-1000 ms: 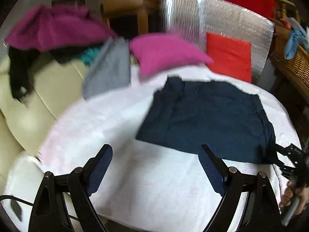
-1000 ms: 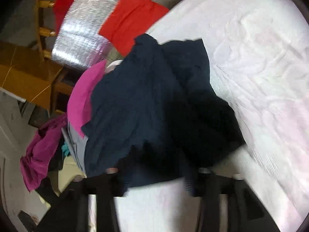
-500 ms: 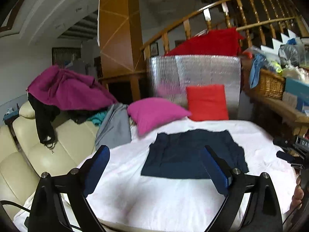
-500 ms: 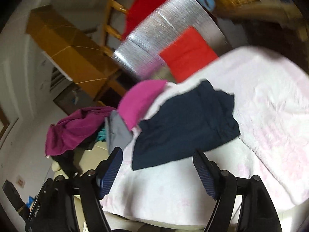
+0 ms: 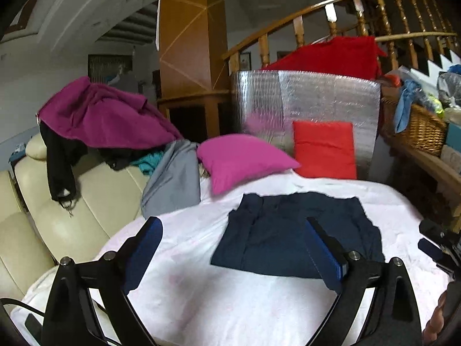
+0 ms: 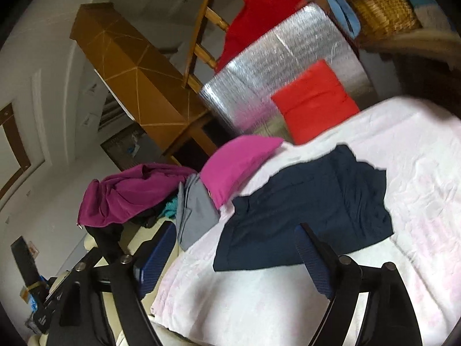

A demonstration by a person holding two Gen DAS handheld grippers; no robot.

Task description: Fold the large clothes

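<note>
A dark navy garment [image 5: 296, 236] lies folded into a flat rectangle on the white cloth-covered surface [image 5: 230, 302]; it also shows in the right wrist view [image 6: 308, 207]. My left gripper [image 5: 234, 255] is open and empty, held back above the near part of the surface, short of the garment. My right gripper [image 6: 233, 262] is open and empty too, drawn back at the garment's near edge. Its fingertips [image 5: 432, 245] show at the right edge of the left wrist view.
A magenta pillow [image 5: 245, 158] and a red pillow [image 5: 324, 150] lean behind the garment against a silver foil panel [image 5: 305, 98]. A grey garment [image 5: 175, 181], purple clothes [image 5: 106, 115] and a cream sofa [image 5: 72, 207] lie left. A wicker basket [image 5: 415, 127] stands right.
My right gripper let go of the navy garment and pulled back and up. My left gripper also lifted and tilted up, away from the surface. The garment now lies flat.
</note>
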